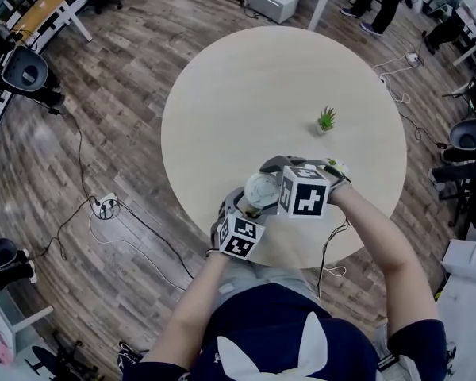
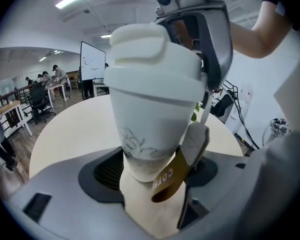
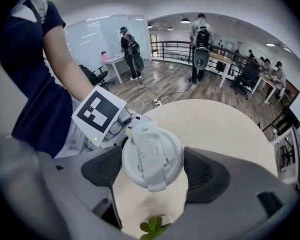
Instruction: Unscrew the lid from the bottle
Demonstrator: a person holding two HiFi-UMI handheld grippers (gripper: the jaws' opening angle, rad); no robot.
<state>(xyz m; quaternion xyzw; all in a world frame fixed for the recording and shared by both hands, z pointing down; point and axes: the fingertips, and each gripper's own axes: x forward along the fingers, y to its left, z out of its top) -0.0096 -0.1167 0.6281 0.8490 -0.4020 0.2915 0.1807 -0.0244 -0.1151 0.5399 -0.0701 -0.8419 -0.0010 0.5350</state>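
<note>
Left gripper view: mostly filled by the white tapered bottle with a faint line drawing on its side (image 2: 145,129), standing upright right in front of the lens.
Lid: white plastic lid with a flip cap (image 2: 152,66), sitting on top of the bottle.
Strap: brown loop strap with pale lettering (image 2: 172,179) hangs off the bottle's right side in this view, down by the base.
Left gripper: the left gripper (image 2: 155,171) has its dark pads closed on the bottle's lower part, one on either side. The strap is caught against the right-hand pad.
Right gripper: the right gripper (image 3: 154,170) points down at the bottle from above. Its two dark pads sit tight on opposite edges of the lid, so it's clamped on the lid at a pretty wide spread.
Where the bottle is: over the near edge of the round pale wooden table (image 1: 246,78), just in front of the person's body. Can't tell if its base actually touches the tabletop.
Plant: small green potted plant (image 1: 327,119) stands on the table beyond the grippers, well apart from the bottle.
Around: wood plank floor (image 1: 127,94) with black cables (image 1: 79,173) trailing over it and dark office chairs (image 1: 28,70) at the edges. People (image 3: 130,49) are standing in the background of the right gripper view.
</note>
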